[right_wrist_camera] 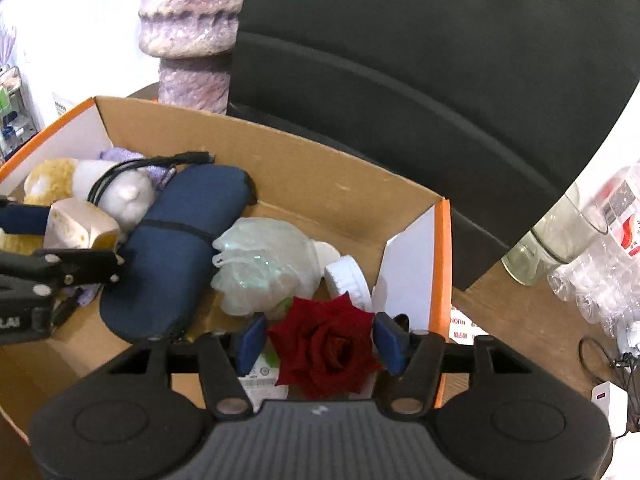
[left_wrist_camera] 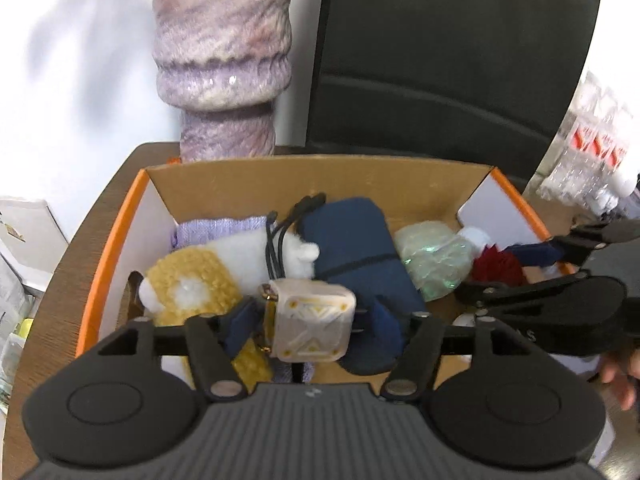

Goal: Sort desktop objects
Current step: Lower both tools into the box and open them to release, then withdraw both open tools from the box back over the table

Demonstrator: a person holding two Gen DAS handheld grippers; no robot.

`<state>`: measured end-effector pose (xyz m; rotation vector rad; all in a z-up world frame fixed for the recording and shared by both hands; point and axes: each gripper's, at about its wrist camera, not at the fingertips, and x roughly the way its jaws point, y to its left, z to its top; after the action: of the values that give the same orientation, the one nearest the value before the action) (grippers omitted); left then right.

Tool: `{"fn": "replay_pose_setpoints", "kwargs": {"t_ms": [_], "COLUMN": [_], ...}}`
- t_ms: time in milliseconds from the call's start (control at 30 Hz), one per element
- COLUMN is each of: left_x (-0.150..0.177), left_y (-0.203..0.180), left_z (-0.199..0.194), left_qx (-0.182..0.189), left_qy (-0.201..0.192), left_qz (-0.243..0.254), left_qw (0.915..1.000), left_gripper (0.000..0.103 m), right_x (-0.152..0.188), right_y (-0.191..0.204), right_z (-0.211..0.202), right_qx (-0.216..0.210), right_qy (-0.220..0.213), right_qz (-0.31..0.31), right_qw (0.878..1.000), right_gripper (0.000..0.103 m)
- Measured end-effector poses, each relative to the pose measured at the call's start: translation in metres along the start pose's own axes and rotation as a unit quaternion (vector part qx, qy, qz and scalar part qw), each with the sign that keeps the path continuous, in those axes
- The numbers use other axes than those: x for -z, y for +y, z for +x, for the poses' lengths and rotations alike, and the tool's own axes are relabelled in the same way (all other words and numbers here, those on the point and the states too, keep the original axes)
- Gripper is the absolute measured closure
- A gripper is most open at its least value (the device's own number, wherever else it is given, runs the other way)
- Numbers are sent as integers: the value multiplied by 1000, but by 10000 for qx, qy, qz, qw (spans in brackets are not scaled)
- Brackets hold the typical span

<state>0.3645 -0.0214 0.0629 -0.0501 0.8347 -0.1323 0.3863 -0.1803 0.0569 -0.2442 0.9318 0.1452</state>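
A cream cube-shaped trinket [left_wrist_camera: 310, 320] is pinched between the blue pads of the left gripper [left_wrist_camera: 308, 326], held above the near edge of the orange-rimmed cardboard box [left_wrist_camera: 320, 176]. A red rose [right_wrist_camera: 324, 346] is clamped in the right gripper [right_wrist_camera: 320, 342] over the box's near right corner. Inside the box a navy pouch [left_wrist_camera: 352, 248] is seen mid-floor, with a yellow-and-white plush toy [left_wrist_camera: 208, 276] toward the left wall, a black cable [left_wrist_camera: 288, 224] draped over both, and crumpled clear plastic [right_wrist_camera: 264, 264] toward the right wall.

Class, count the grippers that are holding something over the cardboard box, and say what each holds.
2. The left gripper grips a cream cube-shaped object; the right gripper grips a red rose.
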Motion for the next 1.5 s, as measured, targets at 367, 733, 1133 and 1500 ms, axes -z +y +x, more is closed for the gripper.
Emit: {"fn": "replay_pose_setpoints", "kwargs": {"t_ms": [367, 733, 1133, 1500], "left_x": [-19, 2, 88, 188], "left_y": [-4, -2, -24, -37], "left_z": [-65, -118, -198, -235], "left_qx": [-345, -812, -1300, -883], "left_qy": [-318, 207, -1640, -2357], "left_qz": [-133, -254, -314, -488], "left_qw": [9988, 9962, 9774, 9666], "left_gripper": [0, 0, 0, 0], "right_x": [-11, 9, 92, 211], "right_y": [-31, -8, 19, 43], "right_z": [-49, -127, -210, -242], "right_qx": [-270, -557, -316, -336], "right_qy": [-251, -76, -1532, -2596], "right_qz": [1100, 1137, 1115, 1373], "right_qw": [9932, 9919, 9814, 9553], "right_gripper": [22, 9, 8, 1]}}
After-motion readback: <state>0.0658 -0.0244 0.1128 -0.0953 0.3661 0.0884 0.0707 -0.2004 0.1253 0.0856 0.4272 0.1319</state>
